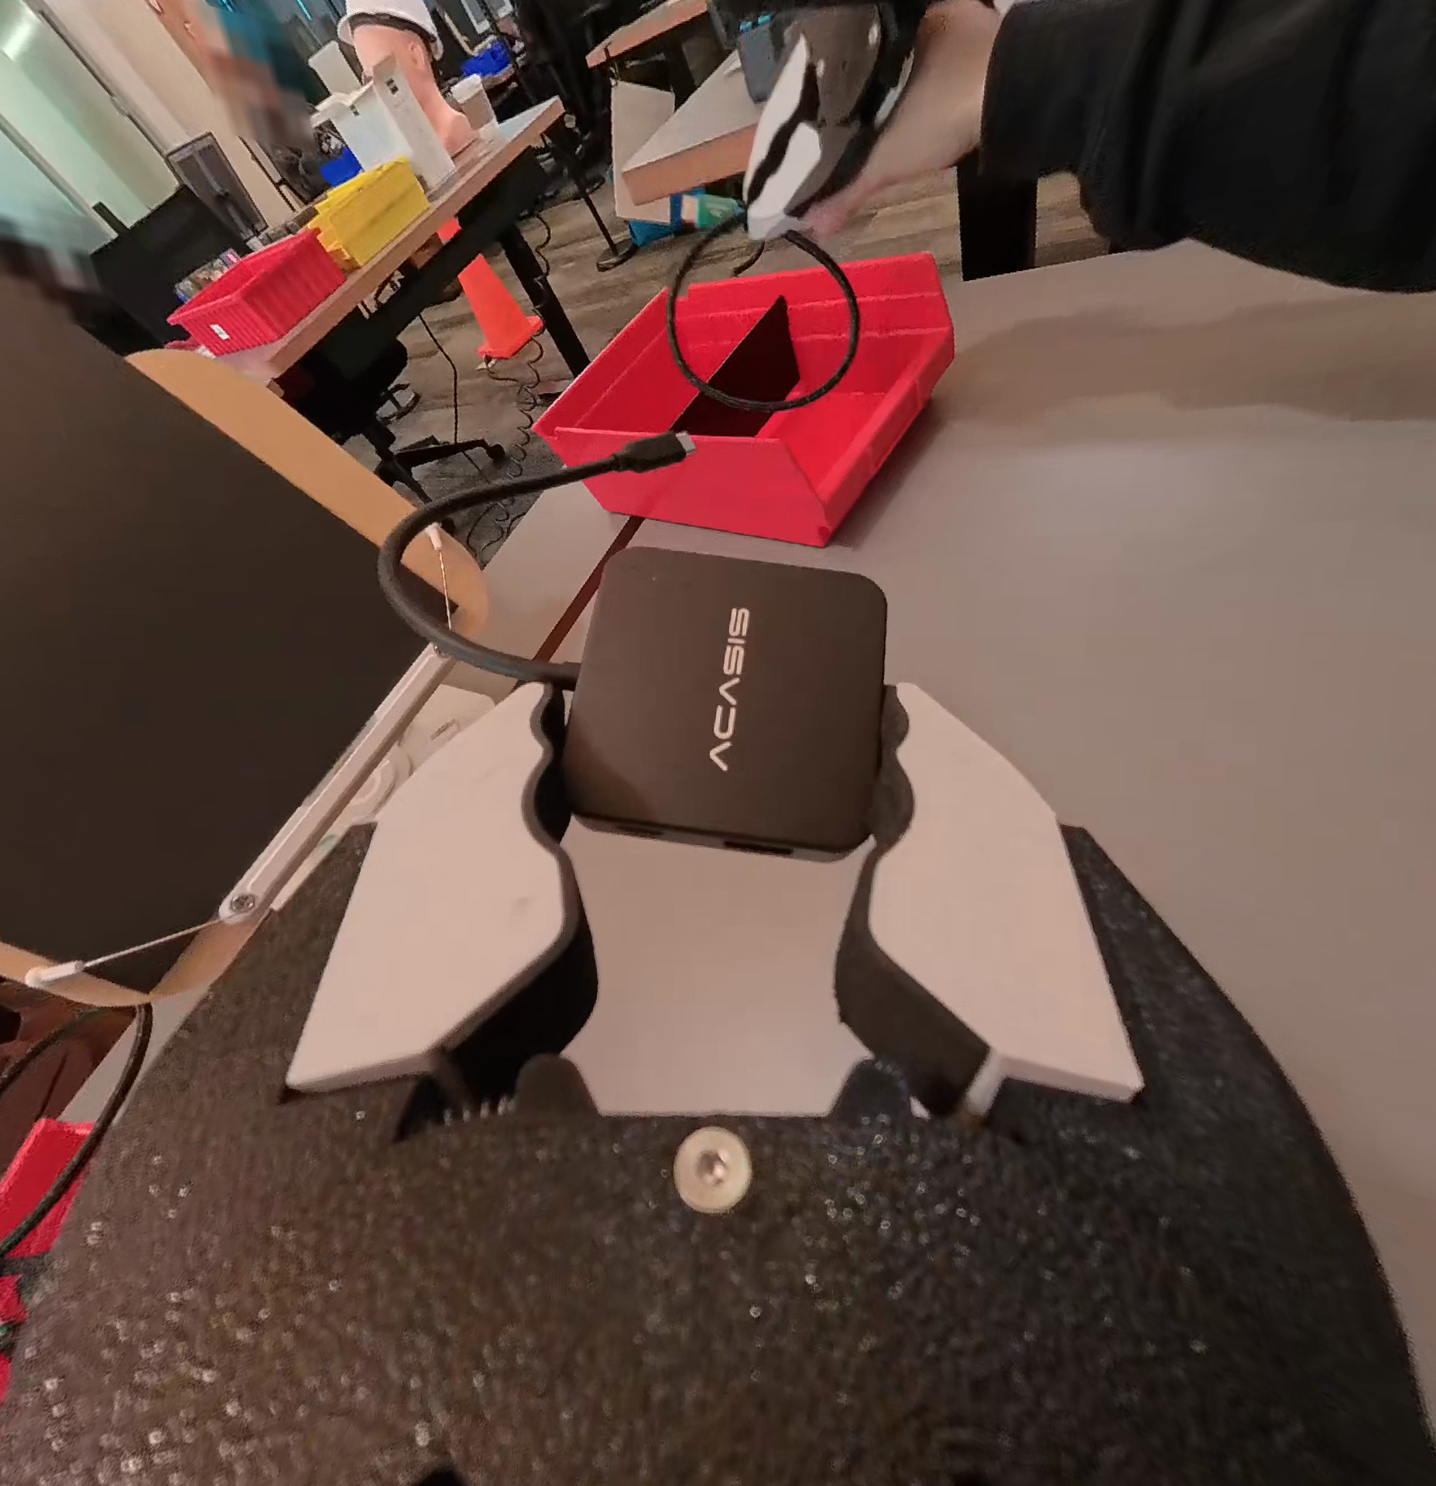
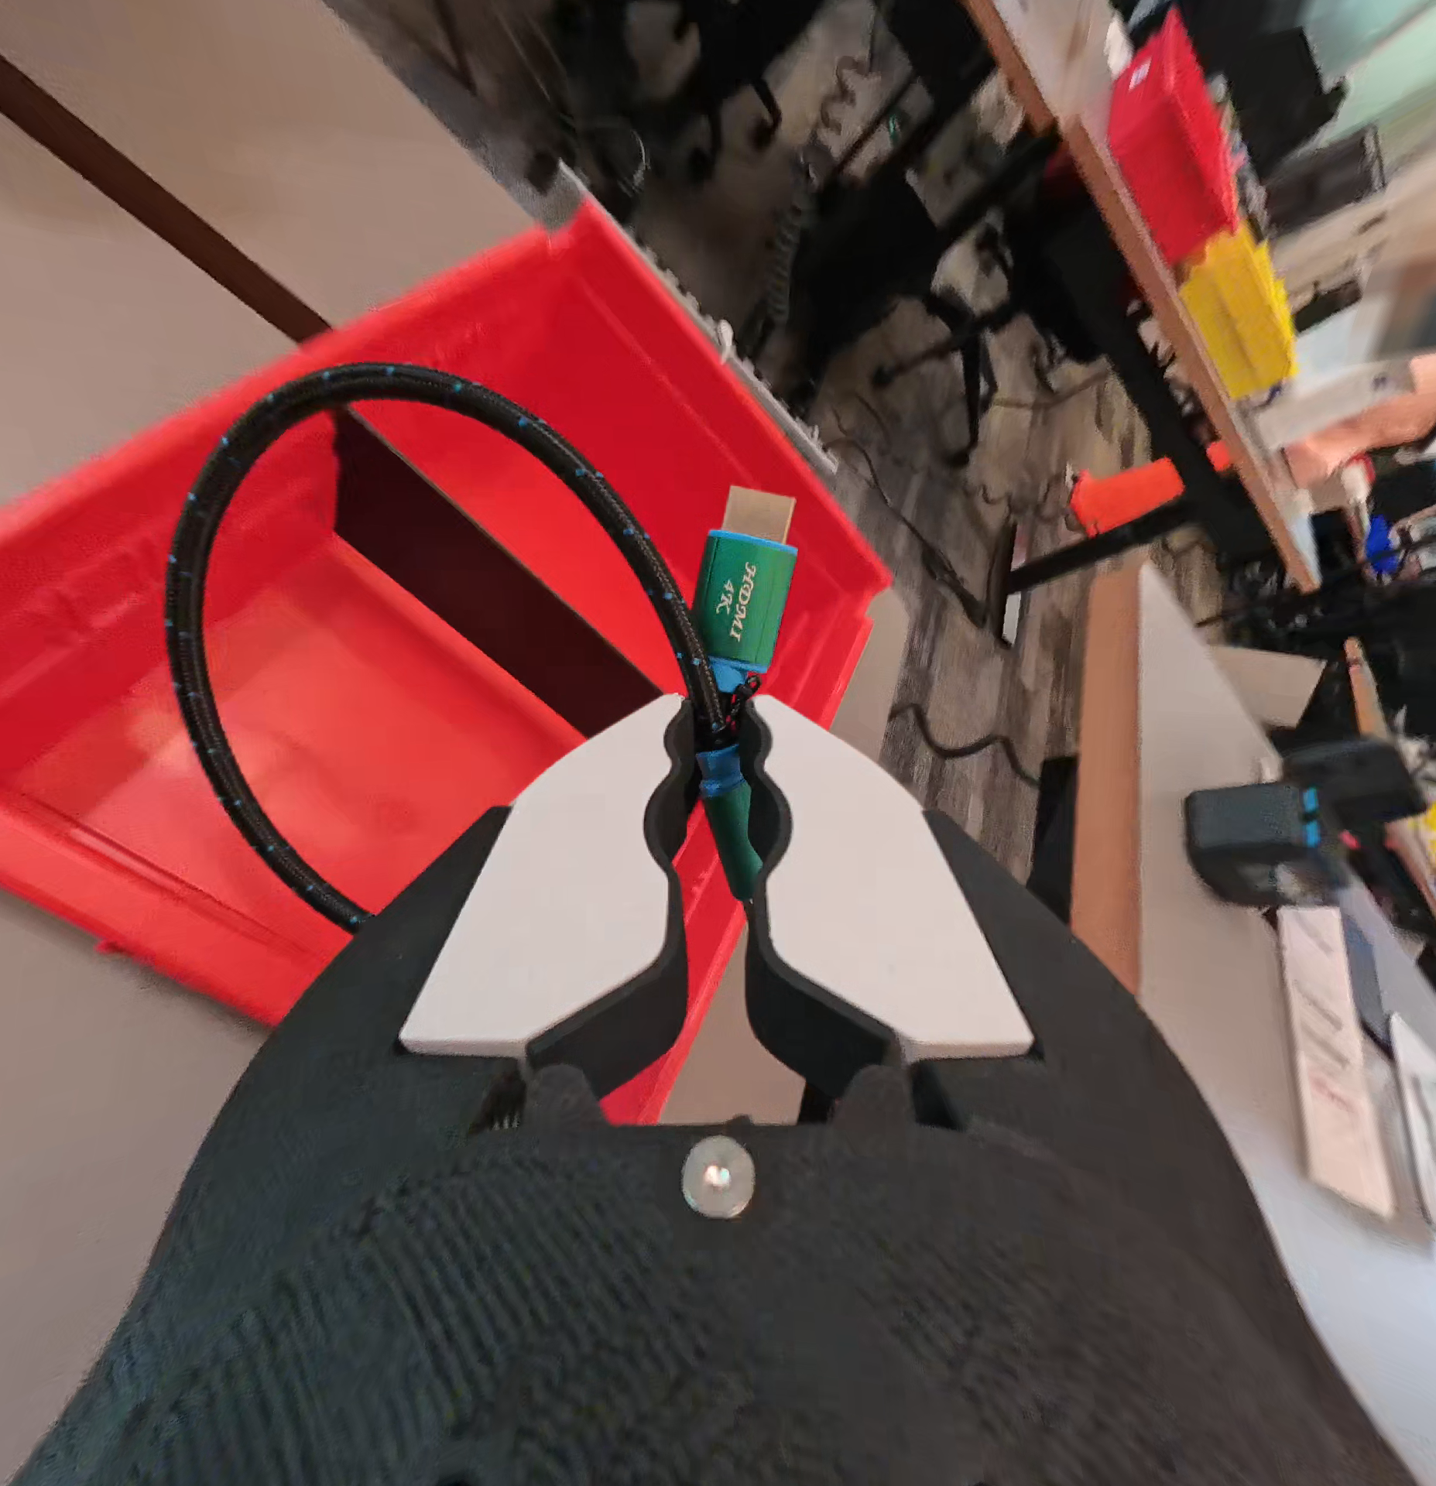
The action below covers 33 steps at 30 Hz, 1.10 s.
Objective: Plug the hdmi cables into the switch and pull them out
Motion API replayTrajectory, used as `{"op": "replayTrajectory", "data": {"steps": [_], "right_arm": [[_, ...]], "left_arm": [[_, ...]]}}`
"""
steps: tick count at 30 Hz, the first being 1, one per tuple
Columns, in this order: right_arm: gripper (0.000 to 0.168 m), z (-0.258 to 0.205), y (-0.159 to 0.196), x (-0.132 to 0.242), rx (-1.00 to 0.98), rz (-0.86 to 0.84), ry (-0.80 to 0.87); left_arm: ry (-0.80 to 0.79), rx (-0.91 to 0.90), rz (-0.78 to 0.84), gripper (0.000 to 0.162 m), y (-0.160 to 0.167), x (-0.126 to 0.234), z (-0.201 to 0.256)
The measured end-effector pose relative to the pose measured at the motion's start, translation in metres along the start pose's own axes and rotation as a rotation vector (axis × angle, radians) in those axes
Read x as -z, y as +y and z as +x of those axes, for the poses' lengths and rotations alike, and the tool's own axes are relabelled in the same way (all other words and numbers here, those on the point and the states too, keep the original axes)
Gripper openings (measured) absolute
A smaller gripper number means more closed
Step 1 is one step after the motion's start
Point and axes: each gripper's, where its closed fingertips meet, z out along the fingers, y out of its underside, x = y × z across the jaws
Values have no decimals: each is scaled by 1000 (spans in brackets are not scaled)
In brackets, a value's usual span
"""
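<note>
Left wrist view puts my left gripper (image 1: 726, 772) nearest, its jaws spread wide and closing on the two sides of the black switch (image 1: 726, 708), which lies flat on the grey tabletop (image 1: 1181, 643). Two slots show on its near edge, facing back toward me, so I judge a plug must enter from the near side, travelling away along the tabletop. A short black lead (image 1: 473, 555) curls off its left side toward the red bin (image 1: 746, 474) just beyond. Farther still, high over that bin, hangs my right gripper (image 1: 787, 177) with a loop of cable under it.

My right gripper's own camera shows what the left cannot: the jaws pressed together on the hdmi cable (image 2: 216, 611), pinching it just behind the green plug (image 2: 742, 595), the other green end caught deeper between them. That plug's long axis points away, metal tip farthest. By my reckoning the right gripper, well apart from the switch, must swing round to the slots.
</note>
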Motion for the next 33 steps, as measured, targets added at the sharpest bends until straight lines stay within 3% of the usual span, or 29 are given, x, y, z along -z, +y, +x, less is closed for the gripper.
{"op": "replayTrajectory", "data": {"steps": [5,8,10,13,14,17,19,22,24,26,29,33], "right_arm": [[11,-12,51,-33,-10,-148,16],[11,-36,68,-45,-79,-219,-121],[30,-49,74,-51,-80,-256,-210],[65,-25,67,-47,-70,-209,-97],[68,-15,60,-41,-101,-177,-66],[84,-1,20,-9,-203,11,-99],[84,-17,-27,29,-195,239,-224],[81,-87,-99,121,-85,619,-536],[71,-142,-122,178,44,753,-706],[55,-190,-129,210,85,745,-838],[55,-240,-128,224,53,658,-957],[54,-266,-151,226,-252,636,-1141]], "left_arm": [[10,28,0,74,10,4,2],[22,40,5,74,12,1,3],[29,37,5,74,12,-2,4],[33,36,4,74,12,-6,6],[30,39,8,74,12,-6,5],[25,65,29,74,11,-7,3],[45,89,52,74,9,-9,5],[101,102,72,74,6,-15,13],[122,88,57,74,7,-22,17],[101,59,43,73,6,-28,16],[44,26,49,74,1,-33,12],[49,-37,118,73,-13,-35,21]]}}
